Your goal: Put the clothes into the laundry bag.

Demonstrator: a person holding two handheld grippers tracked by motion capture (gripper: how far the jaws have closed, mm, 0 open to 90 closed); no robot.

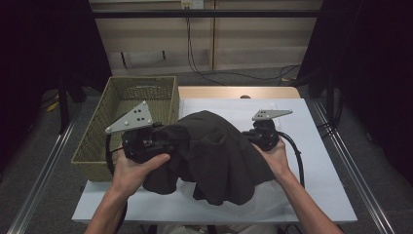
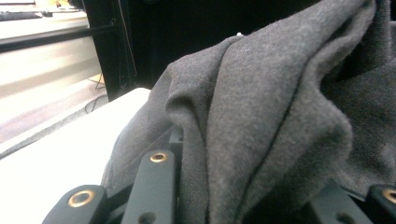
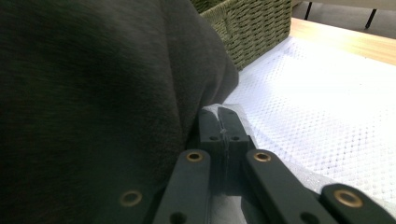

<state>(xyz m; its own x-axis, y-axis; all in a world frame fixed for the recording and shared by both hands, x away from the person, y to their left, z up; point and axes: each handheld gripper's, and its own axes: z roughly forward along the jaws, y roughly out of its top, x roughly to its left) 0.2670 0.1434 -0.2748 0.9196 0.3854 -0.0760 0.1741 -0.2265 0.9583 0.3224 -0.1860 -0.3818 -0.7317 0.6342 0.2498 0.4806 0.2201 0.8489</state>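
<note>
White mesh matting covers the table (image 1: 311, 146), where a dark garment (image 1: 214, 156) lies bunched at its middle beside the basket (image 1: 112, 122) on the left edge. Left claw (image 2: 196, 186) is clamped on a fold; right claw (image 3: 220, 122) is pressed together, seemingly pinching a thin hem. Lift both evenly, keeping the cloth taut, so nothing slips on the way to the basket.

This looks like a lab or recording studio set up for data capture, not a home. The small wooden table (image 1: 238, 92), covered by a white textured mat (image 1: 311, 146), stands inside a booth of black curtains (image 1: 370, 73) hanging at nine and three o'clock. Metal floor rails (image 1: 44, 170) run along both sides on grey carpet (image 1: 350, 141). At twelve o'clock, pale plywood wall panels (image 1: 160, 39) carry a wall socket (image 1: 191, 4) with black cables (image 1: 195, 63) trailing down to the floor.
</note>
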